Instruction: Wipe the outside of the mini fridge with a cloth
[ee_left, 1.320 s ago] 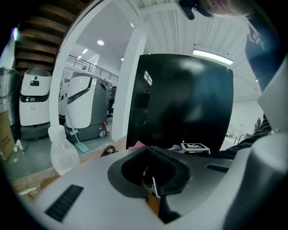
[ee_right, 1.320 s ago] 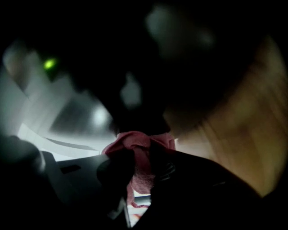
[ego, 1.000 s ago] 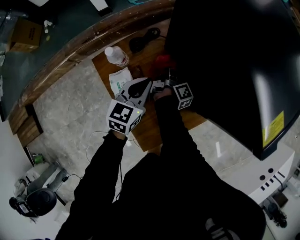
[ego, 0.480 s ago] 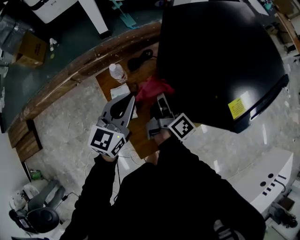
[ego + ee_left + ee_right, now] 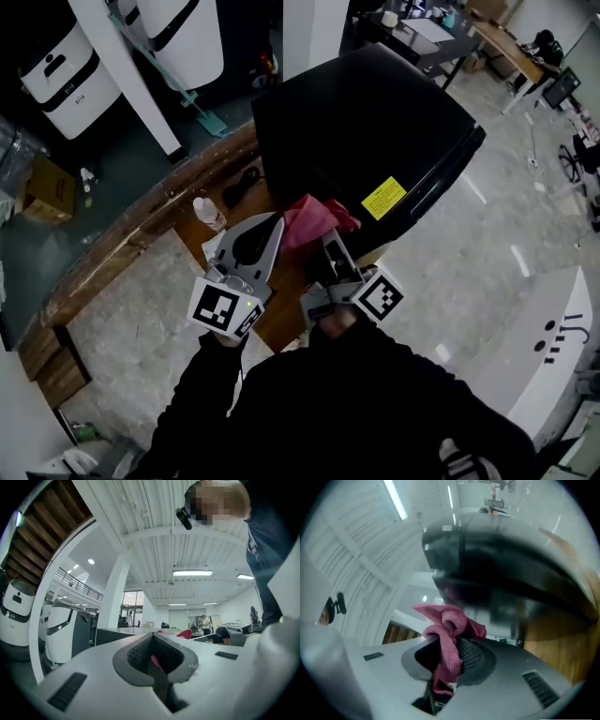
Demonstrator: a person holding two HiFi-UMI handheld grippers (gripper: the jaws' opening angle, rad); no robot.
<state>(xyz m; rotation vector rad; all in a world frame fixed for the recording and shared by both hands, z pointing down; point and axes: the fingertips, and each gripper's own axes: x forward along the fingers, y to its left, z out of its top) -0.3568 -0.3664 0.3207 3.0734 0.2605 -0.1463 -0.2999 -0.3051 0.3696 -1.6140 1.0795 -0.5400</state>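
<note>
Right claw (image 5: 330,239) clamped on bunched pink cloth (image 5: 314,217) just beside black mini fridge (image 5: 366,122) with yellow label (image 5: 382,198); left claw (image 5: 265,230) closed, empty, alongside the right.

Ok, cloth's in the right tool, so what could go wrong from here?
The cloth is bunched and pinched by a narrow fold in the right tool; dragging along the mini fridge may pull it out. The left tool hangs near the water bottle and could tip it.
</note>
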